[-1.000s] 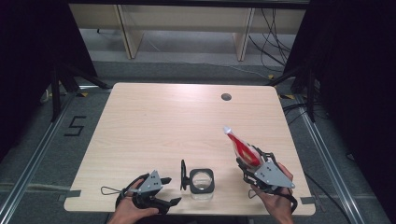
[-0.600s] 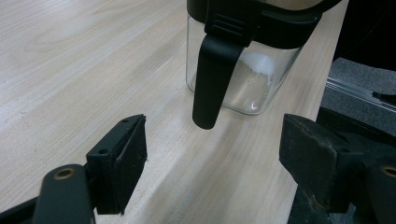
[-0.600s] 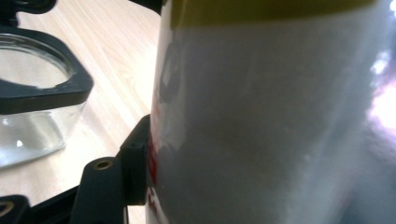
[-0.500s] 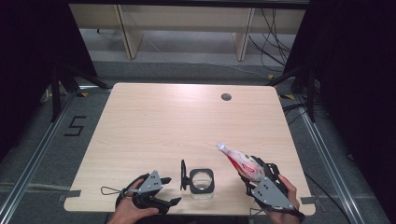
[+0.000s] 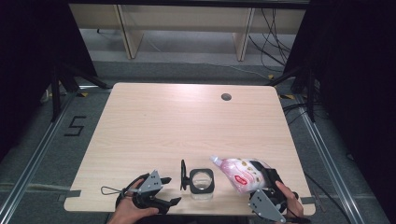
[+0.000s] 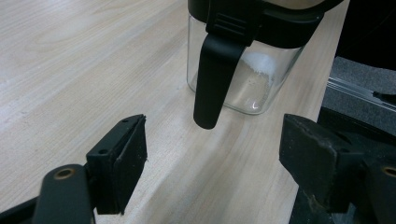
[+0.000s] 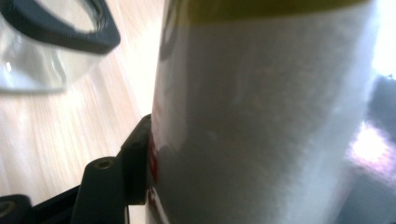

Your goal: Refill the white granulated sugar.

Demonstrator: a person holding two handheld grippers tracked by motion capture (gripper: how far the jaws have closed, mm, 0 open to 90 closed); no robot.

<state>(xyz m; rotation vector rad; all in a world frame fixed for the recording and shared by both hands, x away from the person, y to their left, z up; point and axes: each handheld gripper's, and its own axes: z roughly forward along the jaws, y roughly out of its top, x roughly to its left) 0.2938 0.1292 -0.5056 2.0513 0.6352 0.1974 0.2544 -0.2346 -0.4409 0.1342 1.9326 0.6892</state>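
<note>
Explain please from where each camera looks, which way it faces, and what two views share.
High view: above the near table edge, facing forward and down; both hands, left gripper, right gripper.
Left gripper view: on that gripper, toward the jar; open jaws.
Right gripper view: along jaws shut on the pouch.
All three share the jar.

Bare tabletop [image 5: 187,121] beyond jar [image 5: 201,181] and tilted pouch [image 5: 240,173].
</note>
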